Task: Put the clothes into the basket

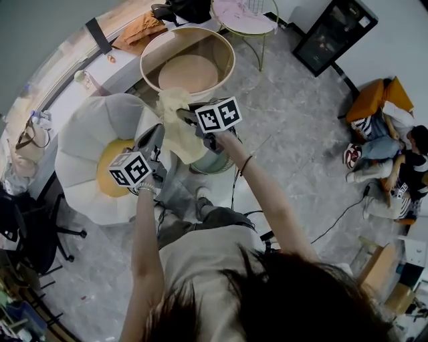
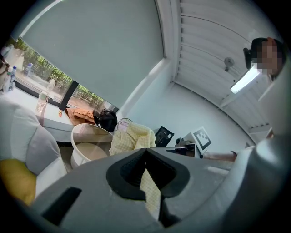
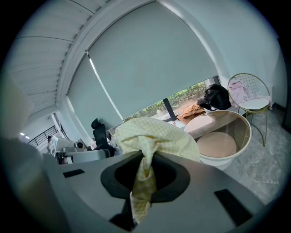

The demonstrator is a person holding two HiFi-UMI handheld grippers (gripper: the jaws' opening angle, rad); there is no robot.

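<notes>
A pale yellow checked garment (image 1: 179, 130) hangs in the air between both grippers, just short of the round cream basket (image 1: 151, 59). My left gripper (image 1: 155, 141) is shut on one fold of it, the cloth (image 2: 150, 191) pinched between the jaws. My right gripper (image 1: 189, 121) is shut on another bunched fold (image 3: 144, 175), with the rest of the garment draped over its top. The basket (image 3: 241, 141) stands ahead and to the right in the right gripper view; its beige floor shows bare. In the left gripper view the basket (image 2: 82, 157) lies ahead and left.
A white flower-shaped chair (image 1: 80, 153) with a yellow centre stands at the left. An orange cloth (image 1: 139, 30) and a black bag (image 1: 184, 9) lie on the window sill behind the basket. A wire chair (image 1: 244, 23) holds a pink cloth. A person (image 1: 391, 160) sits on the floor at right.
</notes>
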